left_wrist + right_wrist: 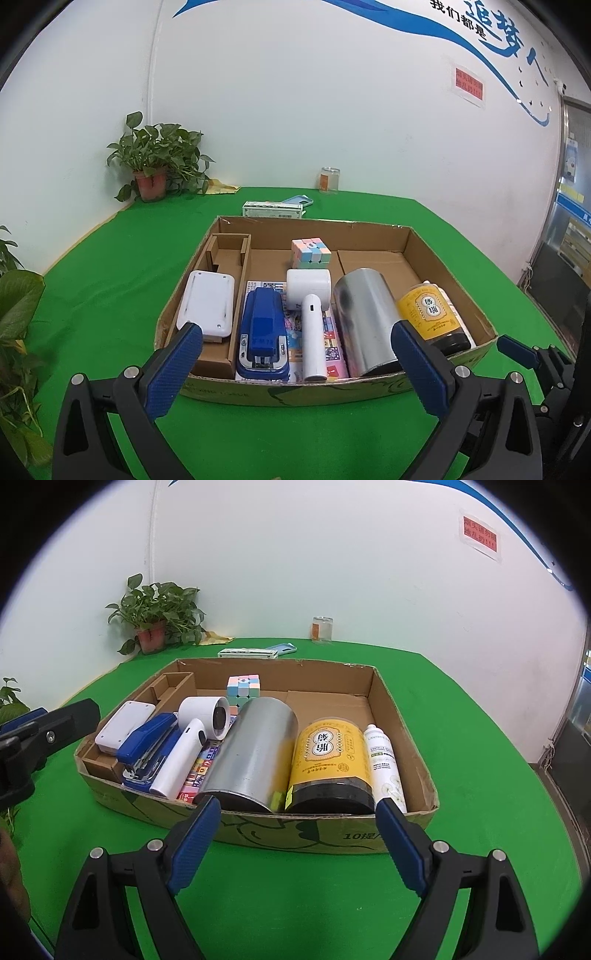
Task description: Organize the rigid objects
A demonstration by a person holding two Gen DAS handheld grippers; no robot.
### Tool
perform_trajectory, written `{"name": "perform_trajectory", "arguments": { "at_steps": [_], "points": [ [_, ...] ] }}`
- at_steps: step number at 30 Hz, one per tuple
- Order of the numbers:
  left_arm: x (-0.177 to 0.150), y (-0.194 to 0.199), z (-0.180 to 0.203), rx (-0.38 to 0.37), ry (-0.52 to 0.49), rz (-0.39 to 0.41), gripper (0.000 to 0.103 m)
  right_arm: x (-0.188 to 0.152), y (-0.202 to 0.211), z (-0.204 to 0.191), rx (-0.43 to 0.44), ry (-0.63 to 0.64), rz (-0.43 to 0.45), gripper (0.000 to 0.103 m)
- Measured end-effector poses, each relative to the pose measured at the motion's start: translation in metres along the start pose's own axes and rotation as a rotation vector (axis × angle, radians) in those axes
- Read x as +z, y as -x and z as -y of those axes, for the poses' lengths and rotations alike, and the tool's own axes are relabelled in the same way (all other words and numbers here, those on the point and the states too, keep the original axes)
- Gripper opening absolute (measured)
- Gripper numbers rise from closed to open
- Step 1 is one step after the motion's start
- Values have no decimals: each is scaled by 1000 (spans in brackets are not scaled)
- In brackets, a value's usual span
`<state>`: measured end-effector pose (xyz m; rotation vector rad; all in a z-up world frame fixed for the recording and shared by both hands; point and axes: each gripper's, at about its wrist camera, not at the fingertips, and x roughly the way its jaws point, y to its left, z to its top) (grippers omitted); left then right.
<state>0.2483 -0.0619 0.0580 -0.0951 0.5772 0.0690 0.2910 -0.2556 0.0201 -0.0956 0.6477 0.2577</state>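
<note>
An open cardboard box (454,269) (402,716) lies on the green table. Inside lie a white case (207,302) (123,727), a blue stapler (260,328) (147,742), a white handheld fan (310,306) (192,734), a pastel cube (311,253) (243,688), a silver can (365,317) (255,753), a yellow-labelled jar (436,314) (328,760) and a white spray bottle (382,764). My left gripper (297,354) is open at the box's near wall, holding nothing. My right gripper (299,821) is open too, in front of the can and jar.
Behind the box lie a green-white carton (273,210) (247,652) and a blue phone case (299,201). A glass jar (329,179) (322,628) and a potted plant (155,166) (155,616) stand by the wall. More leaves (14,306) crowd the left edge.
</note>
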Motion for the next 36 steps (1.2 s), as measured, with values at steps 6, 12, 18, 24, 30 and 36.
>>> {"name": "perform_trajectory", "arguments": {
  "at_steps": [6, 12, 18, 24, 30, 36],
  "points": [
    [-2, -8, 1, -18, -5, -17, 103, -1, -2, 0, 1, 5, -2, 86],
    [-3, -15, -1, -15, -5, -32, 103, -3, -4, -3, 0, 7, -12, 86],
    [-4, -21, -4, -17, 2, -47, 103, -3, -5, -4, 3, 14, -15, 86],
    [-6, -25, -2, -33, -12, -54, 103, -4, -8, -3, 5, 16, -22, 86],
    [-8, -31, -5, -48, -1, -73, 103, -4, -9, -3, 4, 18, -25, 86],
    [-9, -27, -3, -41, -36, -30, 103, -5, -9, -1, 6, 22, -29, 86]
  ]
}}
